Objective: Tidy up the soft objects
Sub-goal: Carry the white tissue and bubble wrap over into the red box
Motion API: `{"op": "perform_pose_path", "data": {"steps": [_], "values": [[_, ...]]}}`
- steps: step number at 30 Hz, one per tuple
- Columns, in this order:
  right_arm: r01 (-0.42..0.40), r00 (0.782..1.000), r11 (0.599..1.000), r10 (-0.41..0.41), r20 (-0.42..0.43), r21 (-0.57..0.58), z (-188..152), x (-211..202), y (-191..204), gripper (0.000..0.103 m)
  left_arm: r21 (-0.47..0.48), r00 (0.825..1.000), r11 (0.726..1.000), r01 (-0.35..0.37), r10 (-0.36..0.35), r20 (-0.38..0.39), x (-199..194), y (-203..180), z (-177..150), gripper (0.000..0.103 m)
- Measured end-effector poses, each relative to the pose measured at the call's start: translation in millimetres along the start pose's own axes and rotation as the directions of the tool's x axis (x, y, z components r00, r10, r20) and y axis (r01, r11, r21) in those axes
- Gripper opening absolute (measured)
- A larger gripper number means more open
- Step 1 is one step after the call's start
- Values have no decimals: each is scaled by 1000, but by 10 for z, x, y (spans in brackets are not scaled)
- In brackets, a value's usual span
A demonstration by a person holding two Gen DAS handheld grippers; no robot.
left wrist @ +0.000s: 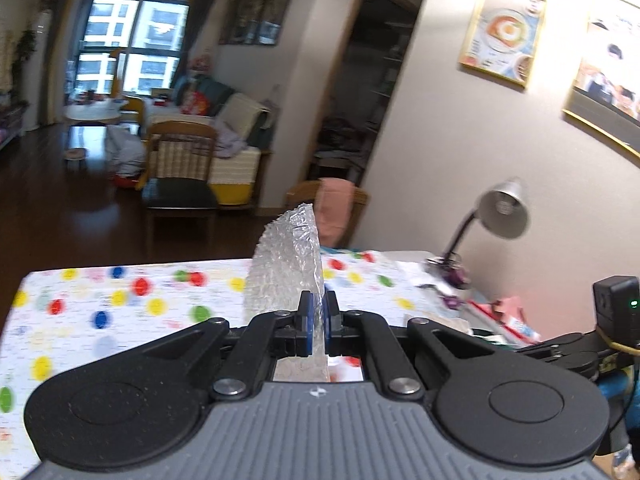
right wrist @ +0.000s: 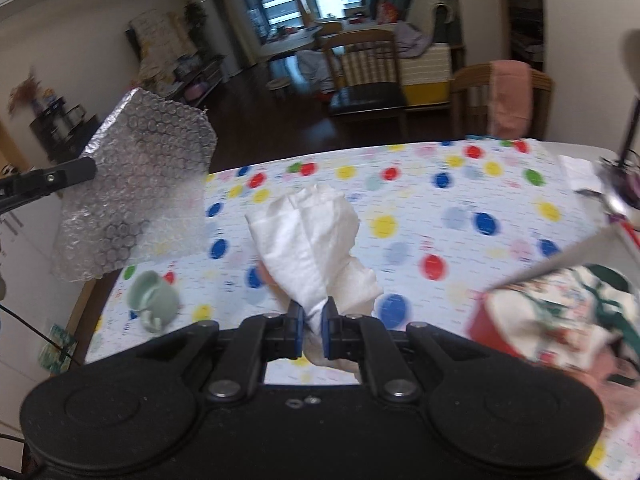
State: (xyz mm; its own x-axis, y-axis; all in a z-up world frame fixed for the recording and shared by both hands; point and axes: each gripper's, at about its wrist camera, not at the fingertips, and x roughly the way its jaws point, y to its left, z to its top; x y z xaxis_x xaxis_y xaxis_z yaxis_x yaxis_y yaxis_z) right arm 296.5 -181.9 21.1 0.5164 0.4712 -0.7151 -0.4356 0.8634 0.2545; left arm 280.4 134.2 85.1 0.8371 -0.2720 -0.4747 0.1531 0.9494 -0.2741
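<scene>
Our left claw [left wrist: 316,316] pinches the bubble wrap [left wrist: 286,264]; our right claw [right wrist: 312,326] pinches a white cloth [right wrist: 310,236] above the desk [right wrist: 440,216].

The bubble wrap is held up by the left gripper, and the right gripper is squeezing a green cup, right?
Not quite. The right gripper is squeezing a white tissue, not the green cup. The cup lies on its side on the spotty table, untouched, as the right wrist view shows. The bubble wrap is indeed held up by the left gripper.
</scene>
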Motion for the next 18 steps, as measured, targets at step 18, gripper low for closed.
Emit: {"op": "perform_pose_path", "data": {"steps": [18], "values": [[199, 977, 971, -207, 48, 131, -197, -775, -1586, 7, 128, 954, 949, 287, -272, -125, 969, -2149, -21, 5]]}}
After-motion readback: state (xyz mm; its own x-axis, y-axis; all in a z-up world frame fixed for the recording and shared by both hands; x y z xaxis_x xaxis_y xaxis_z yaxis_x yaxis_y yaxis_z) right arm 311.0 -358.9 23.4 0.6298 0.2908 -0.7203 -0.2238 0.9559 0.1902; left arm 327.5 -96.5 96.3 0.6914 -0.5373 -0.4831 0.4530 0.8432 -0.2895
